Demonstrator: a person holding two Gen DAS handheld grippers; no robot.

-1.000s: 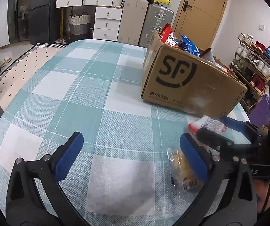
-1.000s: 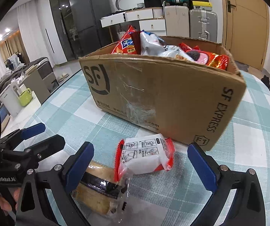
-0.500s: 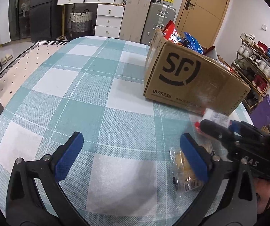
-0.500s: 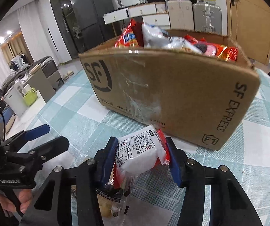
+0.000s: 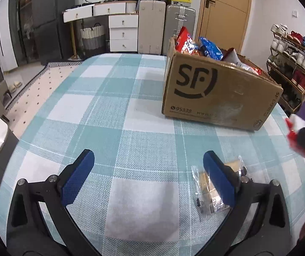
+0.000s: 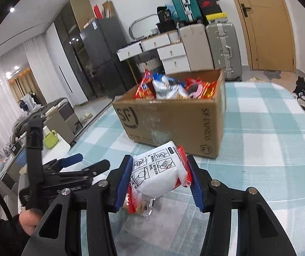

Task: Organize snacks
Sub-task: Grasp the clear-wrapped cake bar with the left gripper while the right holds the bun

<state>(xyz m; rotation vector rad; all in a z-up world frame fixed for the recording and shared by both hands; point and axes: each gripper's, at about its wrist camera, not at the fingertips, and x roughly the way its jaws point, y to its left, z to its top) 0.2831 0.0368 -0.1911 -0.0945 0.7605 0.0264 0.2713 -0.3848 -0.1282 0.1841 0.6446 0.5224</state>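
Observation:
My right gripper is shut on a white and red snack packet and holds it above the table, in front of the cardboard SF box. The box is full of several snack bags. The held packet shows at the right edge of the left wrist view. My left gripper is open and empty, low over the table. A clear-wrapped biscuit pack lies on the cloth beside its right finger. The left gripper also shows in the right wrist view.
The table has a teal and white checked cloth. Suitcases and white drawers stand behind it. A shoe rack is at the right. A green kettle sits off the table's left side.
My right gripper closed on the white and red packet and lifted it off the table, up and away from the biscuit pack. My left gripper stayed open and barely moved.

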